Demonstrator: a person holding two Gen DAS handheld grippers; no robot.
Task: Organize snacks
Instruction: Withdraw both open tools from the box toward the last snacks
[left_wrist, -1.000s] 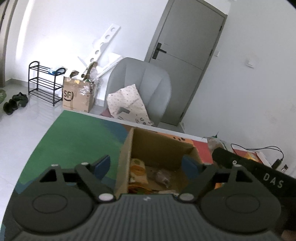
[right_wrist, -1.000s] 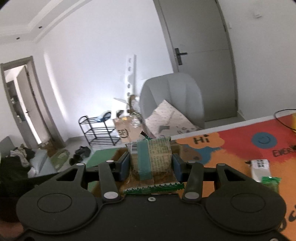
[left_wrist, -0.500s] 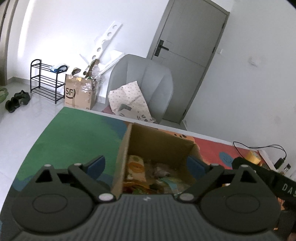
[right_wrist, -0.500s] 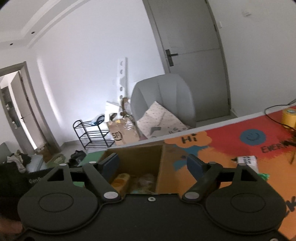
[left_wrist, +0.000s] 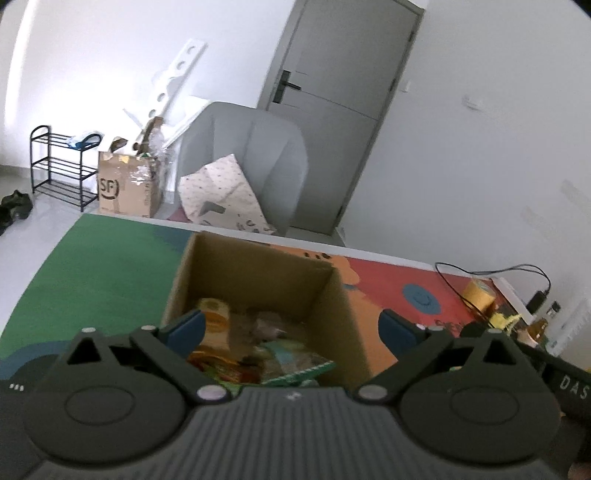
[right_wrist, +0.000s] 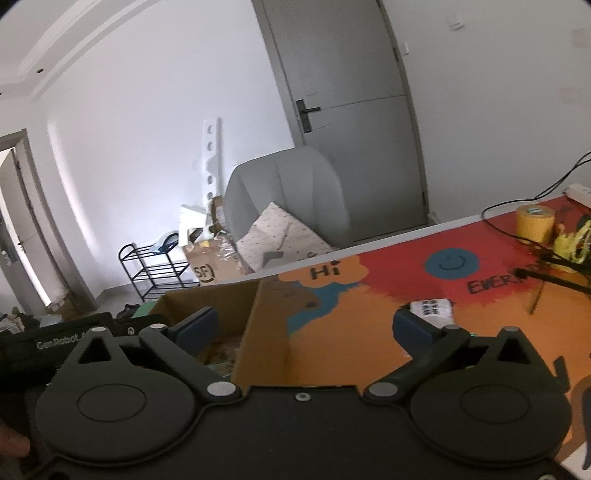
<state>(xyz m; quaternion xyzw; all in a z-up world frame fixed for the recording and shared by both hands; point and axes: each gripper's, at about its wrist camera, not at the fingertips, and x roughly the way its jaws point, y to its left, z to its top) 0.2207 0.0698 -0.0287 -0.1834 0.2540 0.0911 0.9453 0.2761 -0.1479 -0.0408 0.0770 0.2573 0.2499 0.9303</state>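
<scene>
An open cardboard box (left_wrist: 258, 273) stands on the colourful mat, with several snack packets inside, among them a green packet (left_wrist: 295, 363) and a yellow one (left_wrist: 214, 321). My left gripper (left_wrist: 291, 326) is open and empty, just above the box's near side. My right gripper (right_wrist: 304, 326) is open and empty, over the right wall of the box (right_wrist: 258, 332). A white snack packet (right_wrist: 432, 308) lies on the mat to the right of the box.
A yellow tape roll (right_wrist: 535, 223), black cables (right_wrist: 517, 206) and yellow clutter sit at the mat's right end. A grey chair (left_wrist: 243, 162) stands behind the table. A shoe rack (left_wrist: 59, 166) and a cardboard carton (left_wrist: 129, 184) stand on the floor.
My right gripper opened and let the green packet drop into the box, then swung right. My left gripper stayed open over the box and shifted slightly.
</scene>
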